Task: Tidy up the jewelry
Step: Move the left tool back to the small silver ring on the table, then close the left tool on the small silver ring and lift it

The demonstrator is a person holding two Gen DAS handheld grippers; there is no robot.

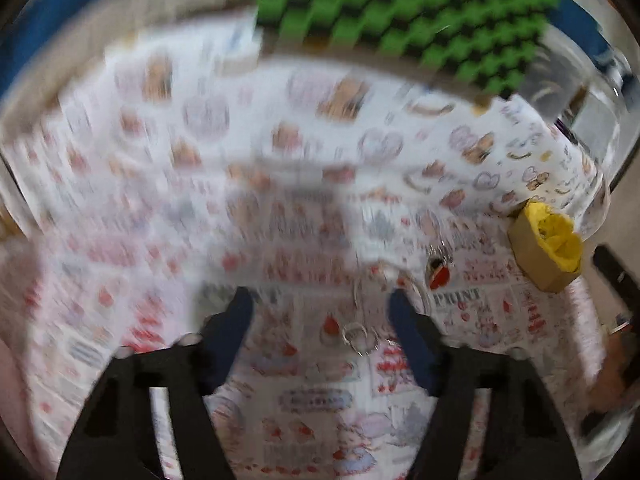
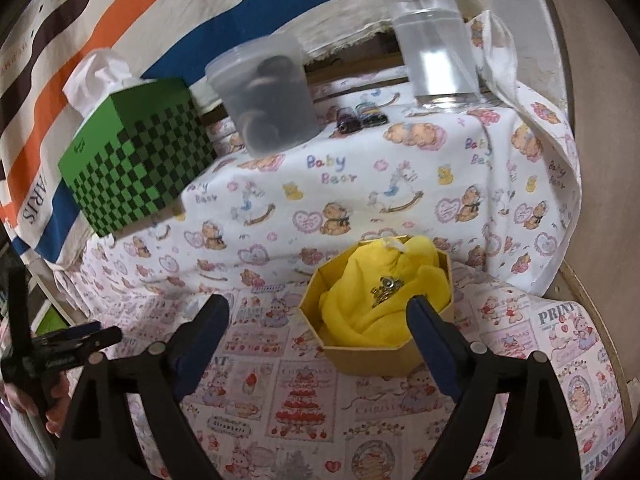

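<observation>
My left gripper [image 1: 320,300] is spread over a ring [image 1: 357,337] lying loose on the cloth [image 1: 168,200]; my right gripper [image 2: 318,316] is spread and empty before the box [image 2: 384,354], where jewelry [image 2: 383,286] sits on yellow fabric [image 2: 360,304]. The left view is blurred, so I should steady, then pinch the ring's rim squarely.
</observation>
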